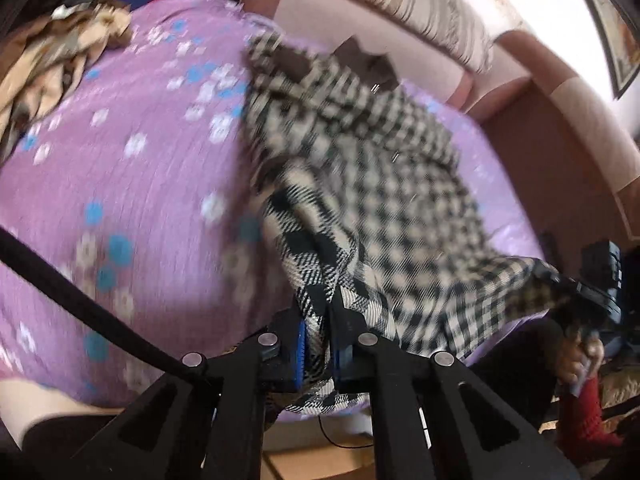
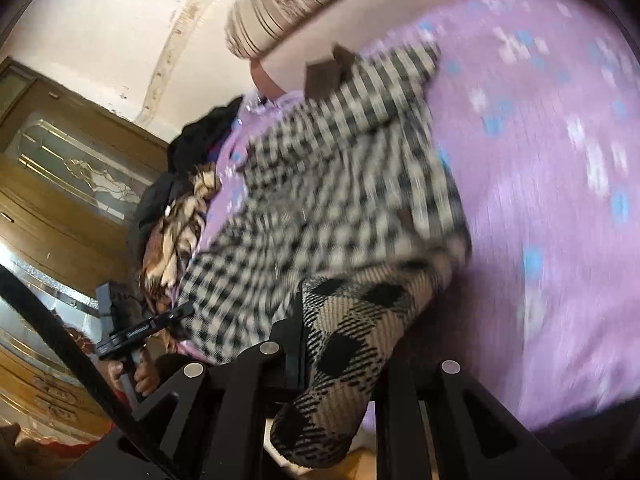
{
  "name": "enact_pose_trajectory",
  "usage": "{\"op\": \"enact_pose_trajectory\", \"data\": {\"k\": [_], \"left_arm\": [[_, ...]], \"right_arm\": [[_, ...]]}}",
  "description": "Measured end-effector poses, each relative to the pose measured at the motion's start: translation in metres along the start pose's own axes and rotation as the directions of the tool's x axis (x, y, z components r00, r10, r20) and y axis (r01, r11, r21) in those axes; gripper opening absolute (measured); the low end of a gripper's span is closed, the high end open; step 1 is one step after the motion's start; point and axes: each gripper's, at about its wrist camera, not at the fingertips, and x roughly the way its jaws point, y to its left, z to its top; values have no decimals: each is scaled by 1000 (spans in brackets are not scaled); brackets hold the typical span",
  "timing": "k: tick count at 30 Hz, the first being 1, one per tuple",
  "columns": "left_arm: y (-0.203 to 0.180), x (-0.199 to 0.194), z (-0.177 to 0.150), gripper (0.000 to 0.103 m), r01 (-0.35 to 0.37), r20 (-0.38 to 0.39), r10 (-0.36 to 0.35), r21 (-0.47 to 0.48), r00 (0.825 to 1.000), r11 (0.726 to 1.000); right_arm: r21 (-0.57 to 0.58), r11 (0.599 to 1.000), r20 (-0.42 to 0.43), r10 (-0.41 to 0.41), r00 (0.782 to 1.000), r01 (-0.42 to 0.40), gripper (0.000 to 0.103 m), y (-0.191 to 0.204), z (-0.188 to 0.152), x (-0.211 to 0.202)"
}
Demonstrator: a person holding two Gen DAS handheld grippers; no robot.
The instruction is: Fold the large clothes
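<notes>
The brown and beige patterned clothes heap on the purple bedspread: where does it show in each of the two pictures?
Left wrist view: the patterned clothes heap lies at the upper left, on the purple bedspread.
Right wrist view: it sits left of centre, at the bedspread's left edge.
Shared landmark: the checked garment, spread across the bedspread in both views.

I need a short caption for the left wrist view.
Left gripper clamps the checked garment's hem over a purple floral bedsheet.
</notes>
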Motion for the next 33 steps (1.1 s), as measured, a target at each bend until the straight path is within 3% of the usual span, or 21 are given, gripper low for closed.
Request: {"op": "enact_pose_trajectory", "data": {"k": [3,6,15,23,33], "left_arm": [[-6,-4,36,8,12,41,-12,-3,999,1000],[-10,1,77,9,-24,99,23,4,995,1000],[-20,68,179,9,-131,162,132,-18,978,991],[-1,125,221,9,-176,144,182,-53,973,983],[11,145,256,13,-118,181,138,-118,974,986]], "right_arm": [[-54,998,51,-38,998,40,14,13,41,1],[-58,997,92,-48,995,53,14,16,83,12],[6,987,156,-158,975,159,14,-2,176,85],[108,979,117,-185,976,173,14,-57,217,128],[145,979,134,-161,978,141,17,-76,257,161]]}}
